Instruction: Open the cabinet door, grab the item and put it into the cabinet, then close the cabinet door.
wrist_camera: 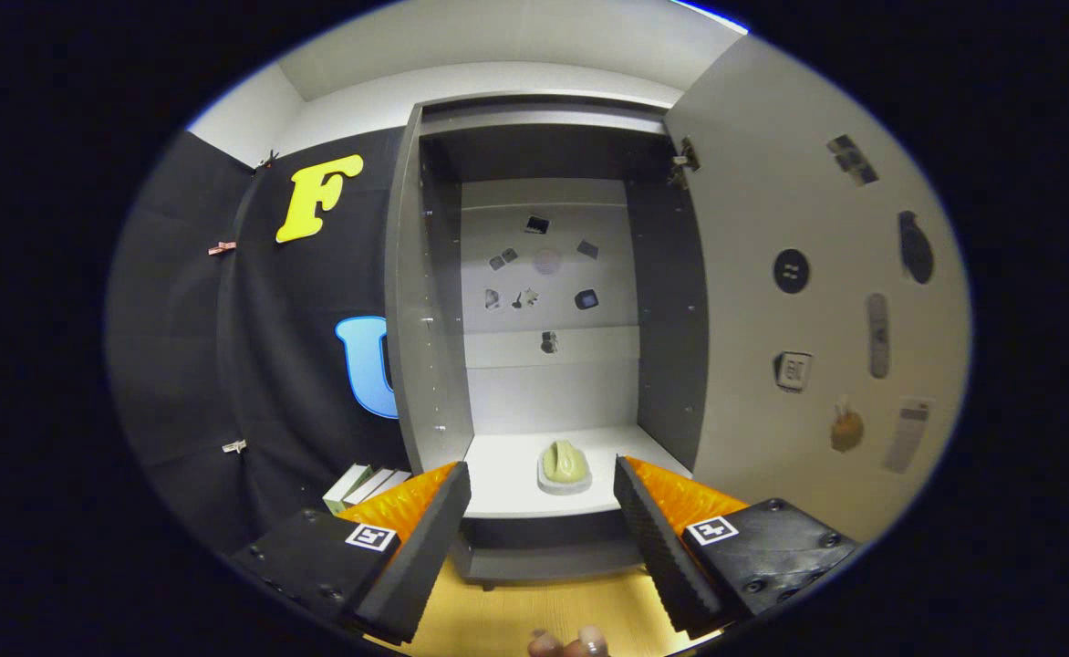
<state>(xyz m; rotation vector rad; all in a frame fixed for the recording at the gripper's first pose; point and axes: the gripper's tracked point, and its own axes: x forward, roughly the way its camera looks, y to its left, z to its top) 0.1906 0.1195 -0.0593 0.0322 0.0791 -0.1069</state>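
The gripper (542, 511) is pointing into the cabinet (404, 365) with its fingers spread wide apart and gripping nothing. From left to right, small boxes (363, 485) are lying beside the cabinet, the pale green item (564, 465) is sitting on the cabinet floor just beyond the fingers, and the cabinet door (772, 301) is standing open, carrying stickers (791, 271) whose writing is too small to read.
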